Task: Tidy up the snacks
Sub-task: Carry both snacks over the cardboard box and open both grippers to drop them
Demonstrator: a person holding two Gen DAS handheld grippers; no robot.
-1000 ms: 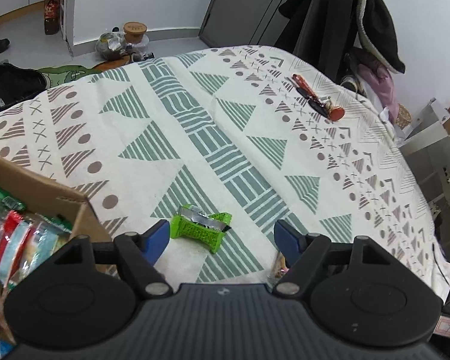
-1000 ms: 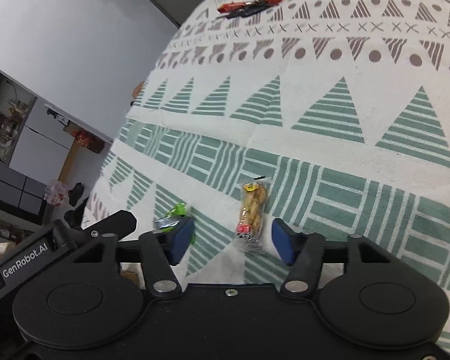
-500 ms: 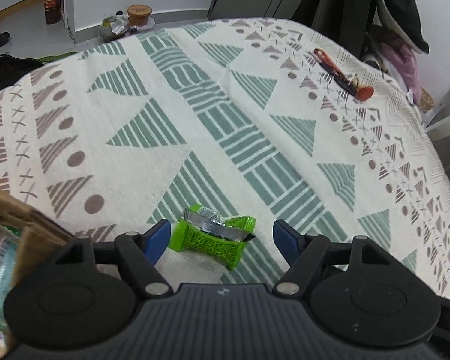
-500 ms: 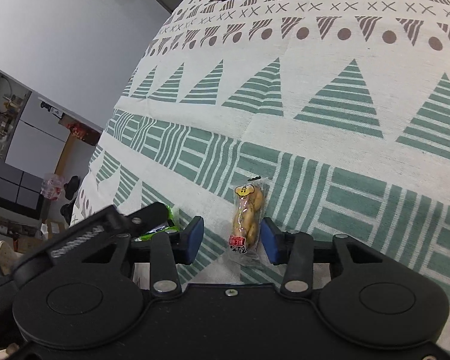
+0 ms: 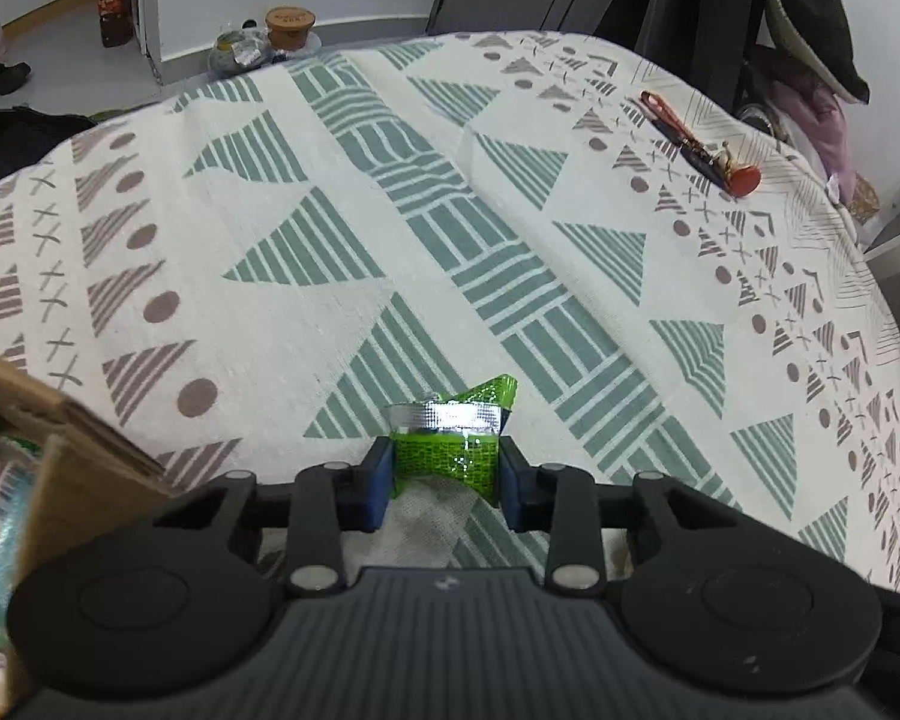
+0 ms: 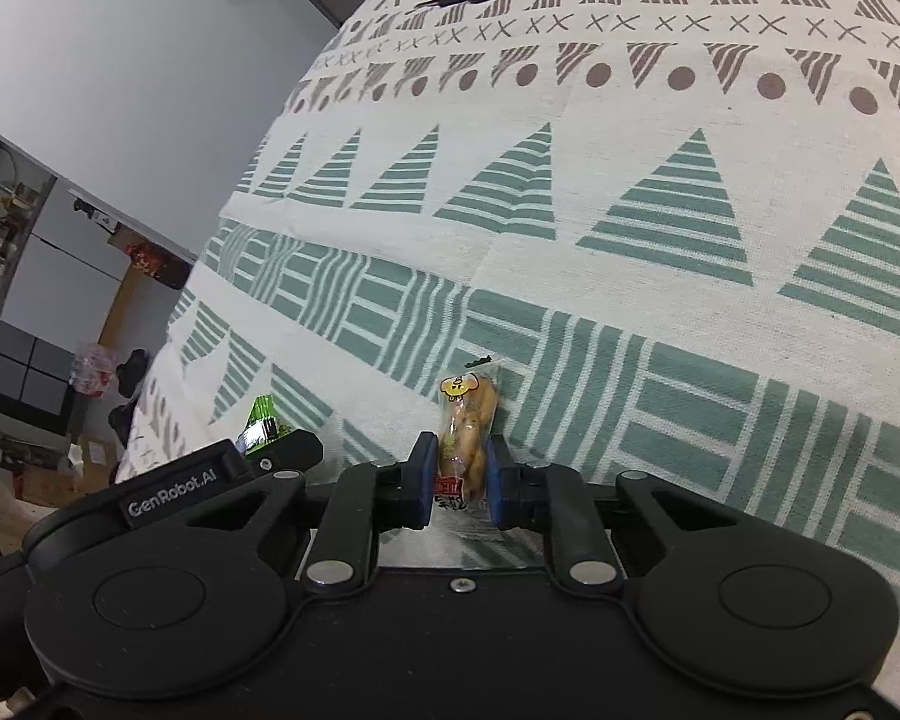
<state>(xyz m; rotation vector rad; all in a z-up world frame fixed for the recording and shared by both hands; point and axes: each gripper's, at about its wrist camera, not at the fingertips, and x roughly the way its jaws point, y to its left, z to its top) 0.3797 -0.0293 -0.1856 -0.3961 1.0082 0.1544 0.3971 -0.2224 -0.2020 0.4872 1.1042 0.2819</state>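
The left gripper (image 5: 444, 471) pinches a crumpled green foil snack (image 5: 447, 444) between its pads. The right gripper (image 6: 461, 480) squeezes a clear packet (image 6: 465, 426) of golden twists, yellow cartoon on top.

I see a patterned cloth (image 5: 342, 228) of green triangles and brown dots covering the surface. A set of keys with a red tag (image 5: 711, 153) lies far off on it. On the floor beyond stand a brown lidded tub (image 5: 290, 27) and dark shoes (image 5: 3, 75).
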